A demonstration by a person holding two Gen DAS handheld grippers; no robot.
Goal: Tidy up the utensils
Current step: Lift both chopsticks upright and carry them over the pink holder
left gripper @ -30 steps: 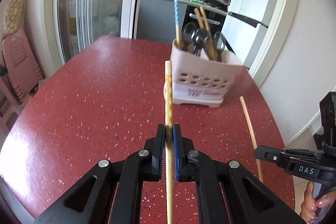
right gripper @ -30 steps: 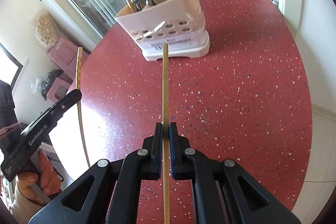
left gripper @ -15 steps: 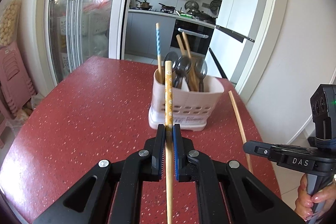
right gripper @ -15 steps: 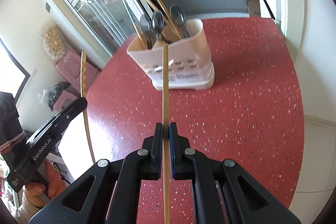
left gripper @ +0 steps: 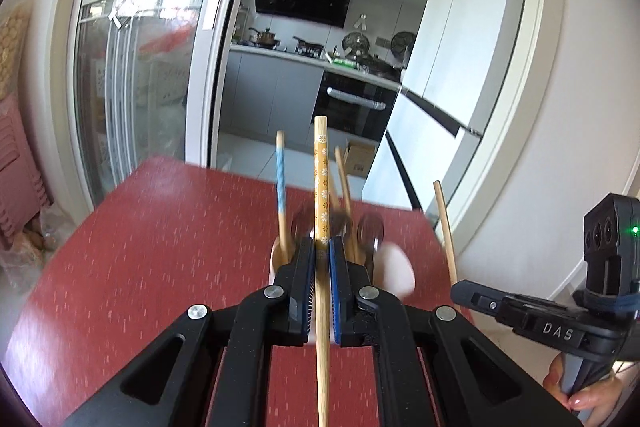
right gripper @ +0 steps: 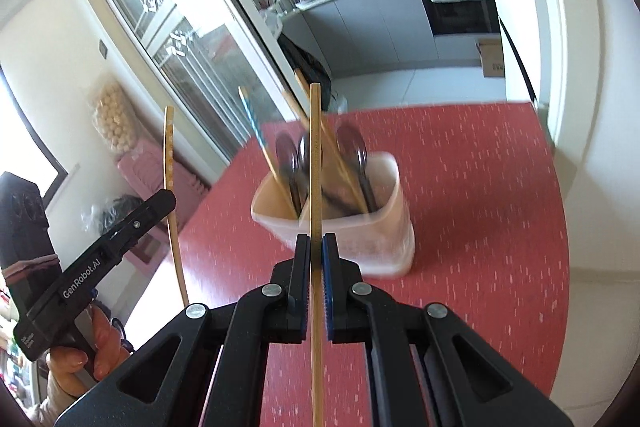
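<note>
My left gripper [left gripper: 321, 247] is shut on a flower-patterned chopstick [left gripper: 321, 171] that points forward over the pink utensil holder [left gripper: 394, 273]. My right gripper [right gripper: 316, 243] is shut on a plain wooden chopstick [right gripper: 315, 155], also held above the red table, just short of the holder [right gripper: 384, 227]. The holder holds spoons [right gripper: 352, 147], a blue-patterned chopstick [right gripper: 256, 125] and wooden chopsticks. Each gripper shows in the other's view: the right one [left gripper: 464, 293] and the left one [right gripper: 166, 197].
The red speckled table [right gripper: 480, 195] ends at a white wall on the right. A glass sliding door [left gripper: 132, 67] stands at the left, pink stools [left gripper: 16, 167] beside it. The kitchen lies beyond the table's far edge.
Both grippers have tilted up and moved closer to the holder with their chopsticks; the holder now sits lower and nearer in both views, blurred by motion.
</note>
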